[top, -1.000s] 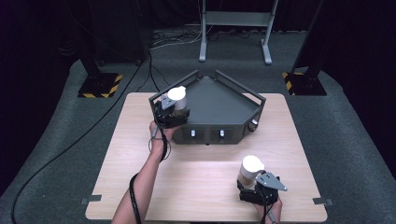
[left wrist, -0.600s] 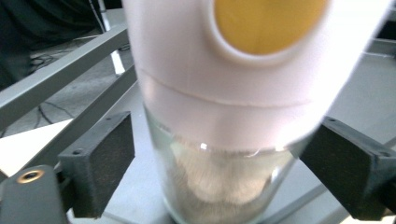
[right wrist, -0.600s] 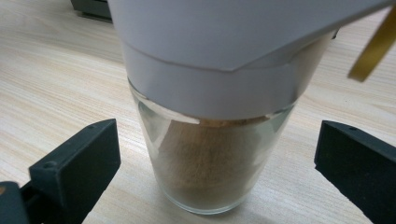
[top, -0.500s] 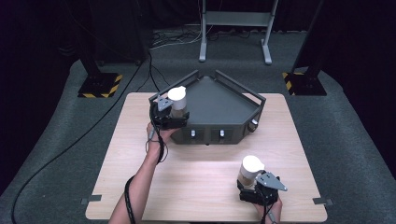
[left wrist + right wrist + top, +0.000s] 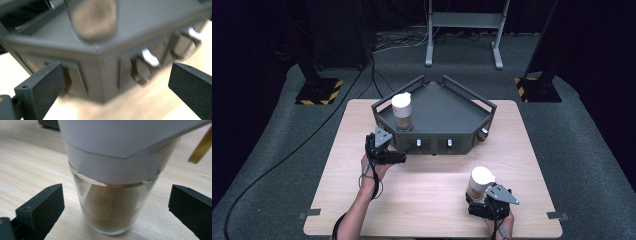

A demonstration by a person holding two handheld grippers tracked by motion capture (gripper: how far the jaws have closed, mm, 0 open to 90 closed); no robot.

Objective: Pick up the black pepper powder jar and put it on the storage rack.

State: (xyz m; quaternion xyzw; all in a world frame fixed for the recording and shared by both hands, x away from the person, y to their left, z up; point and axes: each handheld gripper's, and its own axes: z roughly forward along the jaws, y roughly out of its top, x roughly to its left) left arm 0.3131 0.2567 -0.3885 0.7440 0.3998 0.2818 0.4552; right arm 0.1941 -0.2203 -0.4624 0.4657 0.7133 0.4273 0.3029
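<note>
Two glass jars with white lids and brown powder inside are being put on a dark grey tray that sits at the far side of the bench. One jar already stands upright on the left part of the tray, near its left rail. The other jar stands on the bench, near the front right, well apart from the tray.

The left tongs are just in front of the tray's near left corner. They are wide open and hold nothing. In the left gripper view the two black jaws stand far apart, with the tray's front wall and its small silver switches between them, and the first jar looks blurry above.

The right tongs sit right behind the second jar. In the right gripper view that jar stands between the two open jaws, and neither jaw touches the glass. So these tongs are let go too.

I think the step now is picking up the second jar. Next, the right tongs need to close softly on the glass below the lid, lift the jar straight up, carry it to the tray, go over the rail, and set it down on a bare spot beside the first jar. The glass is smooth, so the grip should be firm but not hard
</note>
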